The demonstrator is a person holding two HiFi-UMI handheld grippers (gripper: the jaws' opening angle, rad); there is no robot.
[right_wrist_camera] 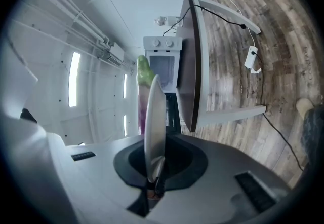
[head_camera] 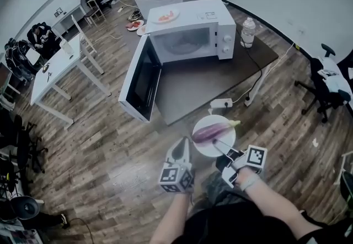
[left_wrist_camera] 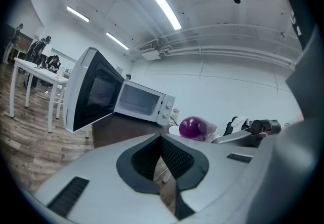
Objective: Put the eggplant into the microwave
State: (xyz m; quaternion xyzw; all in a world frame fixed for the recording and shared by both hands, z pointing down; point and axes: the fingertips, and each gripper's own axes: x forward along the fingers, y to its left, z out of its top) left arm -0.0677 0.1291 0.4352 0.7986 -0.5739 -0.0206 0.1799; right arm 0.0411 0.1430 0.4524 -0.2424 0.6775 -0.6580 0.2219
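**A:** Short of the near edge of the bench [head_camera: 193, 85], out over the floor: which step is this?

**B:** The carry, I judge. The right gripper [head_camera: 222, 152] pinches the rim of a white plate [head_camera: 204, 148]. The eggplant [head_camera: 212, 131] lies across that plate and is not yet in the microwave [head_camera: 190, 33].

**A:** And the left gripper [head_camera: 182, 146]?

**B:** It is just beside the plate, jaws pressed together with nothing between them.

**A:** What does the next move call for?

**B:** The door [head_camera: 140, 80] stands swung wide to the left, and the inside looks empty as far as I can tell. The plate must go over the bench and in through the opening, kept level. It is held by one edge only, and the eggplant lies loose and could roll off.

**A:** How does the eggplant look?

**B:** It is long, glossy and deep purple, with a pale green stem end reaching the plate's right rim. The skin looks smooth, so I would expect it to slide easily.
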